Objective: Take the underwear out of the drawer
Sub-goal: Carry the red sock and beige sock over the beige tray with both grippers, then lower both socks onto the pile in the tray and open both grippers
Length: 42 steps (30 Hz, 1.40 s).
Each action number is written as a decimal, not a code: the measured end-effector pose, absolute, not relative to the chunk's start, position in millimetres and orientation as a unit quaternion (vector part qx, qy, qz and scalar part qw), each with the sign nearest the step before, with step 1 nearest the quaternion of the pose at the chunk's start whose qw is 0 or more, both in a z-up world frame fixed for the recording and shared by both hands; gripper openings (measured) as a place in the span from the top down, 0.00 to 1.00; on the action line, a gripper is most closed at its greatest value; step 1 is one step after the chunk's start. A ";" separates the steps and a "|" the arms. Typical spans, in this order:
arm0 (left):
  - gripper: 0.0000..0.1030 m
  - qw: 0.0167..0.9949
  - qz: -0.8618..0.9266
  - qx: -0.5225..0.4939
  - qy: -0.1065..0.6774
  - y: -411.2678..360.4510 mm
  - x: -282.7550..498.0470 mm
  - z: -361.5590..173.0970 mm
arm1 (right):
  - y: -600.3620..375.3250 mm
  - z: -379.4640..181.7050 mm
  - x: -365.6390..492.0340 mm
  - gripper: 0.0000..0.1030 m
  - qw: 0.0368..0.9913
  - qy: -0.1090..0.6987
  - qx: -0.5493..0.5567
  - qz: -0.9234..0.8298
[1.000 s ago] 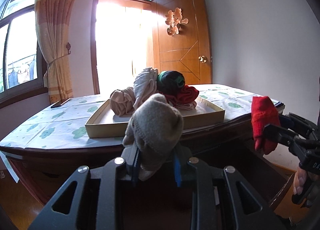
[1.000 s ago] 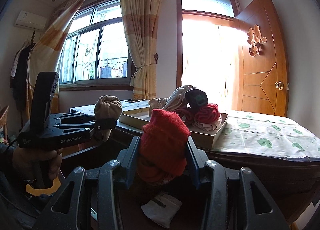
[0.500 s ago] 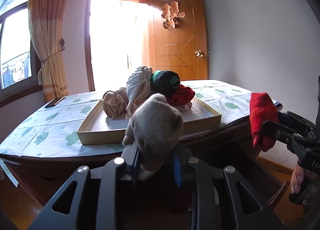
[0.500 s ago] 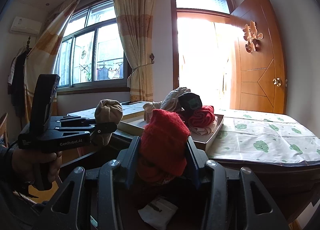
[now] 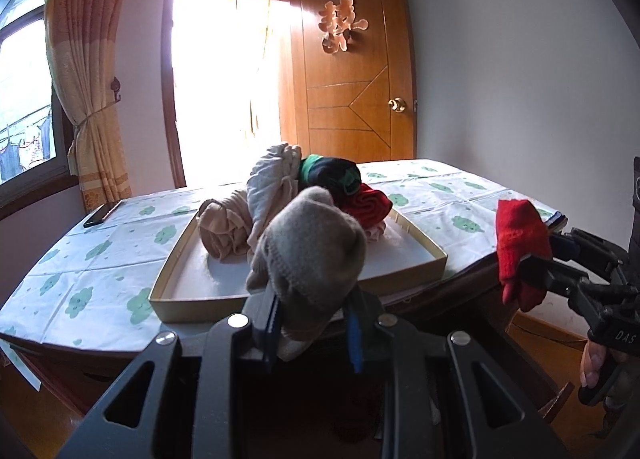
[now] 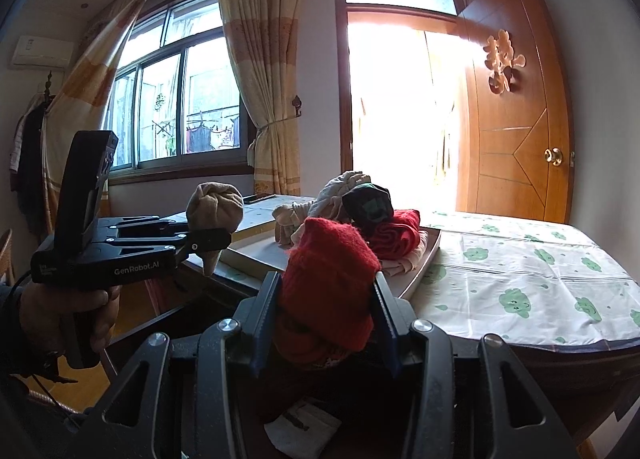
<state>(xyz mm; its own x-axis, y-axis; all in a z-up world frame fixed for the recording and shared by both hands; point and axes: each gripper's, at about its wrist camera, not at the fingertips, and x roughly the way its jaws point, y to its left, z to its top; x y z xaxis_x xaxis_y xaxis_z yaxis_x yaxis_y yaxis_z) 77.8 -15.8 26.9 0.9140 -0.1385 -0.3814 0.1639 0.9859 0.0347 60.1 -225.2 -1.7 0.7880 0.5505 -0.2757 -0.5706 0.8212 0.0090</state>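
Note:
My left gripper (image 5: 312,323) is shut on a rolled grey-beige underwear (image 5: 312,255), held above the table's near edge; it also shows in the right wrist view (image 6: 214,211). My right gripper (image 6: 326,313) is shut on a rolled red underwear (image 6: 330,259), seen at the right of the left wrist view (image 5: 520,247). A shallow cardboard tray (image 5: 304,291) on the table holds a pile of rolled underwear (image 5: 280,187) in beige, white, dark green and red. The dark open drawer (image 6: 192,315) lies below both grippers.
The table has a white cloth with green clouds (image 6: 520,271). A phone (image 5: 102,214) lies at its far left. A white folded item (image 6: 304,427) lies in the drawer. An open wooden door (image 5: 356,71) and bright doorway stand behind.
Both grippers have risen and moved closer to the table with their rolls held; the tray and pile appear lower and nearer in both views.

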 end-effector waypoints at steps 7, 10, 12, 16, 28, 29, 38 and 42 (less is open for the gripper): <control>0.75 0.975 -0.081 0.041 0.205 -21.0 96.3 37.8 | -225.2 8.7 74.8 0.55 0.943 0.142 -0.038 0.300; 0.75 0.973 -0.083 0.044 0.210 -24.8 105.1 42.1 | -224.7 13.0 82.3 0.55 0.942 0.145 -0.038 0.298; 0.75 0.973 -0.084 0.045 0.212 -26.7 108.8 44.2 | -224.7 15.0 86.5 0.55 0.942 0.148 -0.038 0.297; 0.75 0.972 -0.084 0.051 0.213 -31.4 116.1 48.2 | -223.9 18.3 93.8 0.55 0.942 0.153 -0.039 0.297; 0.75 0.968 -0.077 0.063 0.229 -35.1 147.1 54.4 | -218.4 26.9 122.0 0.55 0.938 0.178 -0.037 0.297; 0.75 0.968 -0.077 0.063 0.232 -35.8 150.6 54.2 | -217.3 27.5 125.1 0.55 0.937 0.181 -0.038 0.297; 0.75 0.962 -0.076 0.057 0.256 -35.9 172.0 51.4 | -208.9 29.4 141.3 0.54 0.933 0.197 -0.047 0.299; 0.75 0.960 -0.076 0.059 0.263 -38.5 178.7 50.9 | -205.0 27.7 149.9 0.54 0.930 0.208 -0.053 0.297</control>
<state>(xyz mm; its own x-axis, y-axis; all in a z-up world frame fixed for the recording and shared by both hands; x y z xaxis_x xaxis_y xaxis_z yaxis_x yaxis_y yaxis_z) 178.7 -38.5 50.9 0.8495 -0.1153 -0.5148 0.1776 0.9814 0.0733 149.9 -205.0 27.7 0.7369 0.5311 -0.4183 -0.5750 0.8178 0.0255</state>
